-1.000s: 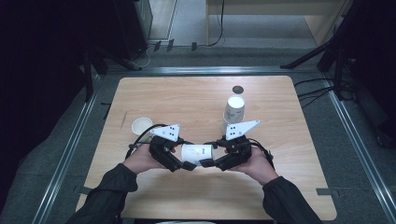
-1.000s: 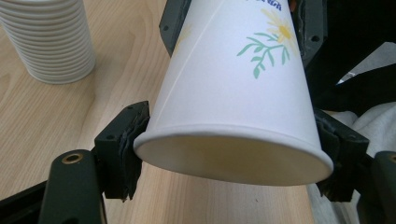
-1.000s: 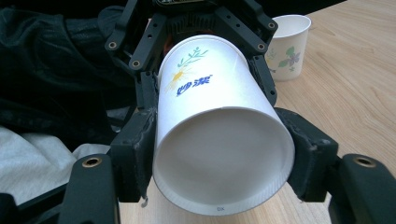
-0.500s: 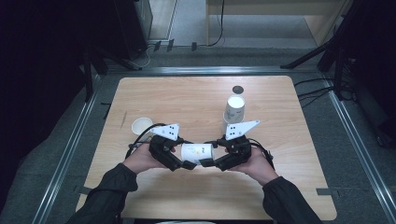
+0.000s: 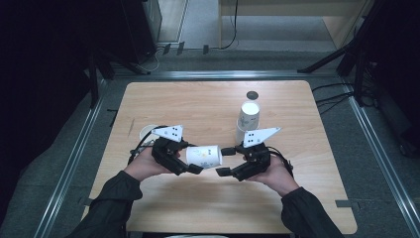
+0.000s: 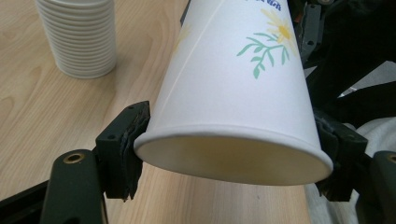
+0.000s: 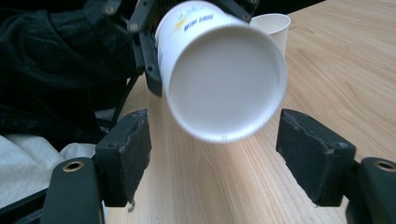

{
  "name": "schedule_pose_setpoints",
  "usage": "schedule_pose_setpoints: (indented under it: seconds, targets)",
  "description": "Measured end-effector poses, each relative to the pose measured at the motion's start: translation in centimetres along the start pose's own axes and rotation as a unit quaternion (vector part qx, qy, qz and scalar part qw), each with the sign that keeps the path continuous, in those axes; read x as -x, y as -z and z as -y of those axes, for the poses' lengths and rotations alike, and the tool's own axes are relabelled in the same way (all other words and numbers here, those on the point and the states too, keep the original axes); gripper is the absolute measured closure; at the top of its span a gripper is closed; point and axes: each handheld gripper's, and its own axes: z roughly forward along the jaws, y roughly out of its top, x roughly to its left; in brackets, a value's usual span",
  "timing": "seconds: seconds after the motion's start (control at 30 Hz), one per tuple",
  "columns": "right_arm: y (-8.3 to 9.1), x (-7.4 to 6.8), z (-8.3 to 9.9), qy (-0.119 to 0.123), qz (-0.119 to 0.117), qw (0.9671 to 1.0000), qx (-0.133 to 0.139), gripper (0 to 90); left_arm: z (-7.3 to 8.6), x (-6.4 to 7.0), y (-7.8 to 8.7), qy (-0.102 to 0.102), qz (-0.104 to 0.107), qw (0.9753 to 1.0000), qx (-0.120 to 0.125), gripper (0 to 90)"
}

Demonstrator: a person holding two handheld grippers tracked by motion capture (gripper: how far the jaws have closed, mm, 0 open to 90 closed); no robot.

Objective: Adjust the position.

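Barely shifted since 1 second ago: white flower-printed paper cup point(image 5: 204, 155) held sideways above near bench point(image 5: 208, 104), left gripper point(image 5: 189, 163) clamped across rim, base offered to right gripper point(image 5: 221, 160), jaws apart. Left gripper view adds tall white cup stack point(image 6: 78, 37); right gripper view, flat base.

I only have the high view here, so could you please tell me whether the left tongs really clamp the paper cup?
Observer: Yes, the left tongs pinch the paper cup at its open rim, one pad on each side.
Operator: Thank you; are the right tongs on it as well?
Observer: No, the right tongs stand open, with the cup's base between the pads and apart from them.
Operator: Any print on the cup?
Observer: A yellow flower with green leaves.
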Motion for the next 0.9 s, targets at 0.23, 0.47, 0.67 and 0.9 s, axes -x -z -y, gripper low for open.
schedule_pose_setpoints:
  seconds: [0.23,0.47,0.67,0.9]
  targets:
    - [0.1,-0.1,0.4,0.005,0.023,0.9996,-0.015,27.9,-1.0,0.0,0.8,-0.006,-0.019,0.9994,-0.027,24.5]
    - [0.2,-0.2,0.8,0.008,0.029,0.9993,-0.023,27.9,-1.9,0.2,1.1,-0.013,-0.015,0.9983,-0.055,24.4]
    - [0.3,-0.4,1.1,0.010,0.038,0.9988,-0.030,27.9,-2.6,0.1,0.7,-0.025,-0.026,0.9951,-0.092,24.4]
    - [0.6,-0.5,1.5,0.019,0.048,0.9981,-0.033,27.9,-3.2,0.0,-0.2,-0.040,-0.039,0.9887,-0.139,24.4]
